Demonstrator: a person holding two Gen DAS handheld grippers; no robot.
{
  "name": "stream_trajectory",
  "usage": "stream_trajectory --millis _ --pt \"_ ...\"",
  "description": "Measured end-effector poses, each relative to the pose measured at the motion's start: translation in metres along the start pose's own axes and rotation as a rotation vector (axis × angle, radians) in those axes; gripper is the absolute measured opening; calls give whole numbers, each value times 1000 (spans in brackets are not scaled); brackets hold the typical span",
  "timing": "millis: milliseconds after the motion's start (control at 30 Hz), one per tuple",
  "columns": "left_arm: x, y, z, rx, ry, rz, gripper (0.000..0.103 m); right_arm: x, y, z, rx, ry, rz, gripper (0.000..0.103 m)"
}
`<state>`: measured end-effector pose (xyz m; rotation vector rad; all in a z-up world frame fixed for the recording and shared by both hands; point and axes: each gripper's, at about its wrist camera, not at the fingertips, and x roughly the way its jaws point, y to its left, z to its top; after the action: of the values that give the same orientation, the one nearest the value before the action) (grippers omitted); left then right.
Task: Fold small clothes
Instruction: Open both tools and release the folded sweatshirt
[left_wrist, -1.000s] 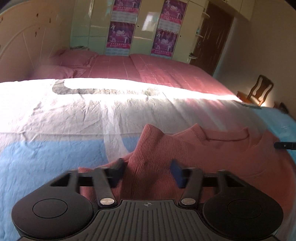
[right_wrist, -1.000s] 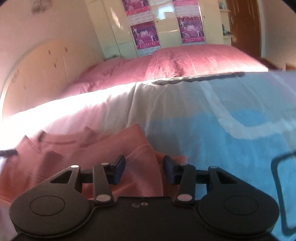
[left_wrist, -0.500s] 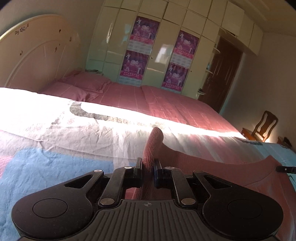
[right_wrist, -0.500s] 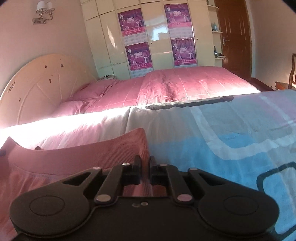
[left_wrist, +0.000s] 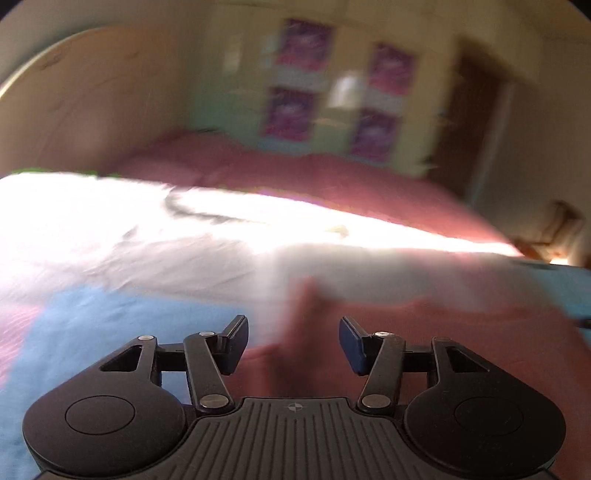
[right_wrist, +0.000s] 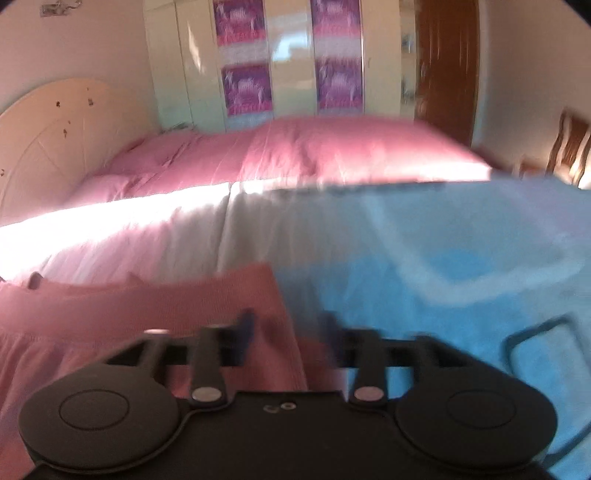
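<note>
Risk, nearest first: pink knit sweater (left_wrist: 424, 332) just released on the bed, hem folded up toward the far side; fold edge possibly uneven or springing back, since knit fabric is thick and both views are blurred. Possible snag of a pad on the ribbed edge (right_wrist: 184, 291) during withdrawal, dragging the fold open.

Left gripper (left_wrist: 291, 341): jaws apart, just been opening, a raised ridge of sweater between the pads, not pressed. Pointed moderately downward over the garment's left side.

Right gripper (right_wrist: 288, 332): jaws apart, just been opening, sweater's right edge beneath and between them, untouched as far as blur allows. Same downward tilt.

Beyond: blue-and-white quilt (right_wrist: 461, 266), pink bedspread (right_wrist: 332, 151), headboard (left_wrist: 92, 103), wardrobe (right_wrist: 288, 55).
</note>
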<state>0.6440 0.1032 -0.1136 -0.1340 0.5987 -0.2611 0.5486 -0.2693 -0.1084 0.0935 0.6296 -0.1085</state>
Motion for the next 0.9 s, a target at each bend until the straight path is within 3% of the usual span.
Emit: stream_trajectory --millis 67,133,200,267,333,367,433,467,533,567,633,733,800,900 --pt "1 -46 0 122 25 -96 53 -4 26 1 -35 3 127 30" --pt "13 -84 -5 188 65 -151 53 9 70 -4 -119 51 210 22" --pt "26 -108 -11 190 92 -175 53 21 108 -11 -172 87 260 24" --pt "37 -113 -16 163 106 -152 53 28 137 -20 -227 76 269 41" --pt "43 -101 -19 101 115 -135 53 30 149 -26 -272 66 261 49" --pt "42 -90 -18 67 107 -130 53 29 148 -27 -276 66 268 48" --pt "35 -66 -17 54 81 -52 53 28 131 -25 -265 56 246 42" --pt "29 -51 -17 63 65 0 53 28 113 -21 -228 42 181 33" --pt "24 -16 -18 82 53 81 53 34 65 -13 -104 49 23 31" --pt "21 -7 -19 99 49 103 53 37 45 -12 -48 51 -13 29" --pt "14 3 -21 101 37 63 53 33 18 -12 -7 53 29 29" --pt "9 -16 -20 138 23 110 53 27 33 -11 -80 52 3 39" --pt "-8 -43 -22 145 -25 30 53 10 46 -11 -93 8 25 40" --pt "-19 -90 -34 205 6 -82 54 -9 84 -25 -155 -3 155 39"
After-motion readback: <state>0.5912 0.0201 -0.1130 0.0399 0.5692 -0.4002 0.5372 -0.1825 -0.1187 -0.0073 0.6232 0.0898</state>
